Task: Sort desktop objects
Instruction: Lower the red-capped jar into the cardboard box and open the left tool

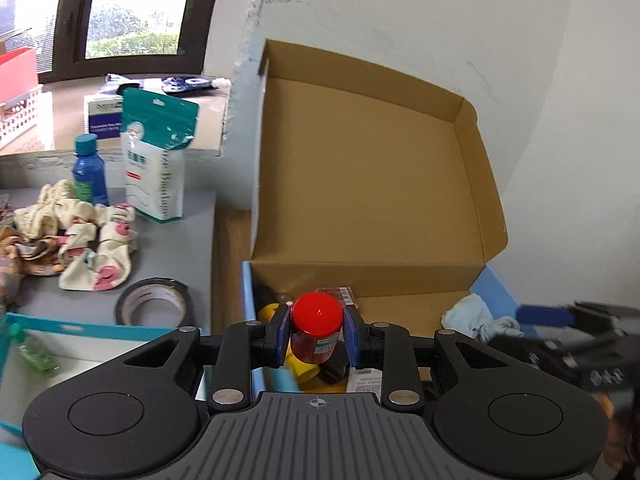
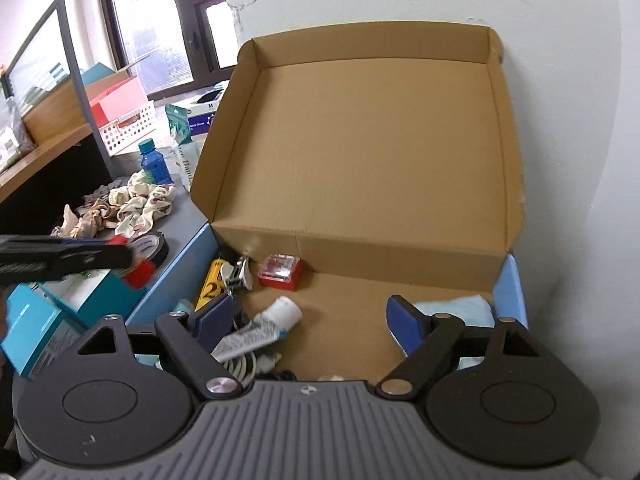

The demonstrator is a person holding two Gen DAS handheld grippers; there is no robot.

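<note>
My left gripper [image 1: 317, 334] is shut on a small jar with a red cap [image 1: 318, 330] and holds it over the left edge of the open cardboard box [image 1: 360, 184]. In the right wrist view the left gripper shows blurred at the left, with the red jar [image 2: 138, 274]. My right gripper [image 2: 308, 320] is open and empty, low over the box [image 2: 360, 152]. In the box lie a red case [image 2: 280, 272], a white tube [image 2: 260, 330], a yellow item [image 2: 210, 286], a white clip [image 2: 238, 274], cables and a light blue cloth [image 2: 456, 308].
On the grey surface at the left stand a black tape roll [image 1: 154, 302], crumpled patterned cloths [image 1: 80, 240], a blue bottle [image 1: 89, 172] and a white-green pouch [image 1: 154, 160]. A teal box [image 1: 48, 360] sits at the near left. A white wall is behind the box lid.
</note>
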